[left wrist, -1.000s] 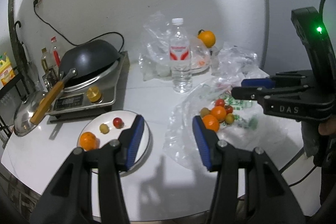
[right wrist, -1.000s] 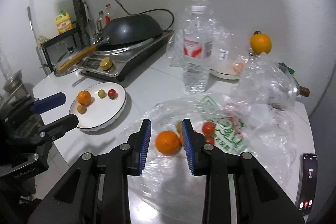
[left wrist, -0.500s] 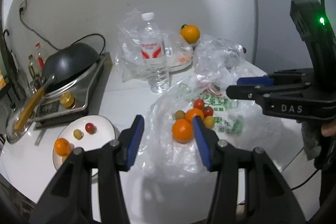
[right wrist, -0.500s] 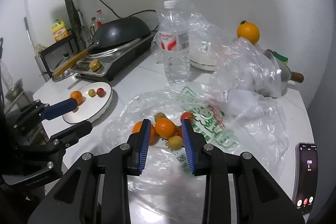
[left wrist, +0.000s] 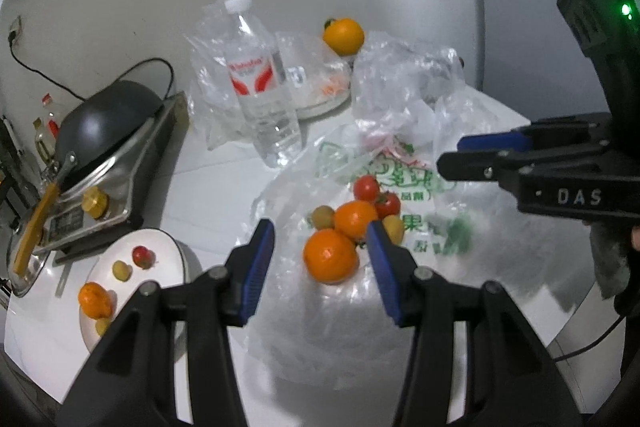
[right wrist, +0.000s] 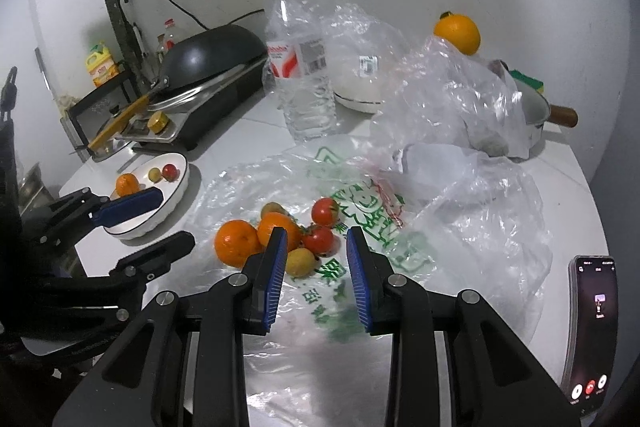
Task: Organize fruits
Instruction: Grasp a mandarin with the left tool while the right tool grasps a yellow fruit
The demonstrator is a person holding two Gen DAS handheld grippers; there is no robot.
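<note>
While both tools hang over the white worktop (right wrist: pixel 256 131), the left tool (left wrist: pixel 320 251) stands spread around the nearest orange (left wrist: pixel 330 255), apparently not touching it. Narrower but parted and holding nothing, the right tool (right wrist: pixel 317 259) frames a red tomato (right wrist: pixel 320 239). These fruits lie on a clear plastic bag (right wrist: pixel 460 227); others sit in the white plate (right wrist: pixel 178 163).

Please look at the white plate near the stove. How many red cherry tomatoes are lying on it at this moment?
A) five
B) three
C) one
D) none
C: on the white plate there is a single red cherry tomato, next to a small yellow-green fruit and an orange; the other red tomatoes lie on the plastic bag.
</note>
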